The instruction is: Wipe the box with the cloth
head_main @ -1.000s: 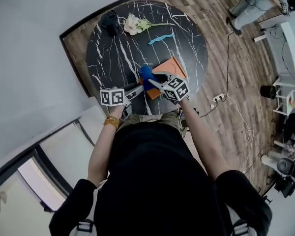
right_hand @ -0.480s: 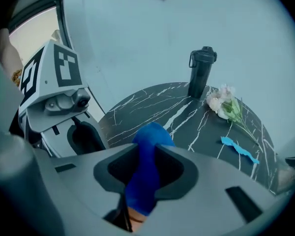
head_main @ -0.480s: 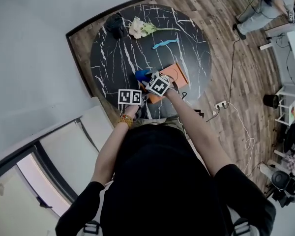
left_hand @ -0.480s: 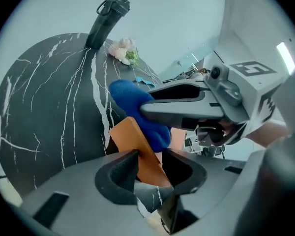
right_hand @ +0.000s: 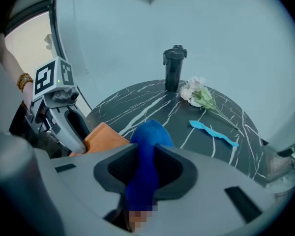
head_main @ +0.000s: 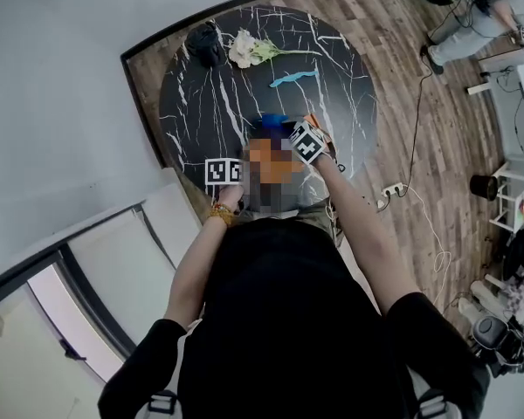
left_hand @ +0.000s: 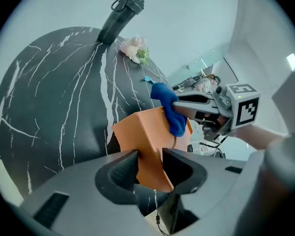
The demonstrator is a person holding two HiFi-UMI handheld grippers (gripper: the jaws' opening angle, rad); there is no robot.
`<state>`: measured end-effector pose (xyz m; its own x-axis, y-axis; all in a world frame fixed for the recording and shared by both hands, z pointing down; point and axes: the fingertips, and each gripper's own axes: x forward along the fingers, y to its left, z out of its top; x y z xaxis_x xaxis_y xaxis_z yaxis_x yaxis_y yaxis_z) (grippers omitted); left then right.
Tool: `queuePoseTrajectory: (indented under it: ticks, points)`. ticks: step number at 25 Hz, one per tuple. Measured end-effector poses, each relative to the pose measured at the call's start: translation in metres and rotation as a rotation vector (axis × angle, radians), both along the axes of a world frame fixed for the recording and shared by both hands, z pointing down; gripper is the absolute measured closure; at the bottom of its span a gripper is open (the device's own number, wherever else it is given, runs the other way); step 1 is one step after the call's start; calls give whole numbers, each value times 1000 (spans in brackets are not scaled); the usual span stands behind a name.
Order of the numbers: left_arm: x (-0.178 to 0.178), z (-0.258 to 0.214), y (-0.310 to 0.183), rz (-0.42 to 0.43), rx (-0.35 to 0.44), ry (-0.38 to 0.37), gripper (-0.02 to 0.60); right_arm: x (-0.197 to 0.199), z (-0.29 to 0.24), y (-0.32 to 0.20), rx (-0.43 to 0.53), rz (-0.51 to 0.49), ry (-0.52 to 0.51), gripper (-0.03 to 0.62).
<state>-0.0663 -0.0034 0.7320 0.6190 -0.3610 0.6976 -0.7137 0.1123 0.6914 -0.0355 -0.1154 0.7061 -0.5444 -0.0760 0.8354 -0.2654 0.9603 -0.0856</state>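
An orange box (left_hand: 142,132) is tilted up off the black marble table (left_hand: 54,97). My left gripper (left_hand: 150,156) is shut on its near lower edge; the jaws have just been opening slightly, with the box wall still between the pads. My right gripper (right_hand: 145,154) is shut on a blue cloth (right_hand: 147,132). In the left gripper view the cloth (left_hand: 168,109) lies against the box's upper far edge. In the head view a mosaic patch hides most of the box. Beside it show the left marker cube (head_main: 223,171), the right marker cube (head_main: 307,142) and a bit of cloth (head_main: 275,120).
At the table's far side stand a black flask (head_main: 205,42), a white flower (head_main: 244,49) and a light-blue strip (head_main: 293,78). A wall runs along the left. On the wooden floor to the right lie a cable and power strip (head_main: 389,186); a person (head_main: 480,7) stands far off.
The right gripper with the cloth swung left over the box, then went right and farther from me along its far edge. The left gripper came in to the box's near edge and stayed.
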Motion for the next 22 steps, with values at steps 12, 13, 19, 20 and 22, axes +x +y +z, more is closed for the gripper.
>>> queuePoseTrajectory:
  ticks: [12,13,19,20,22]
  points:
    - [-2,2,-10,-70,-29,-27,428,71,2,-61,-30,176,-33,508]
    - [-1,2,-10,-73,-30,-28,429,73,1,-63,-43,201,-57,508]
    - [-4,3,-14,-2,5,-127,420,123,-52,-93,-26,545,-325,507]
    - [-8,0,-17,17,27,-166,422,132,-66,-95,3,595,-386,507]
    - [-20,-15,-29,45,106,-250,425,137,-94,-89,75,629,-499,507]
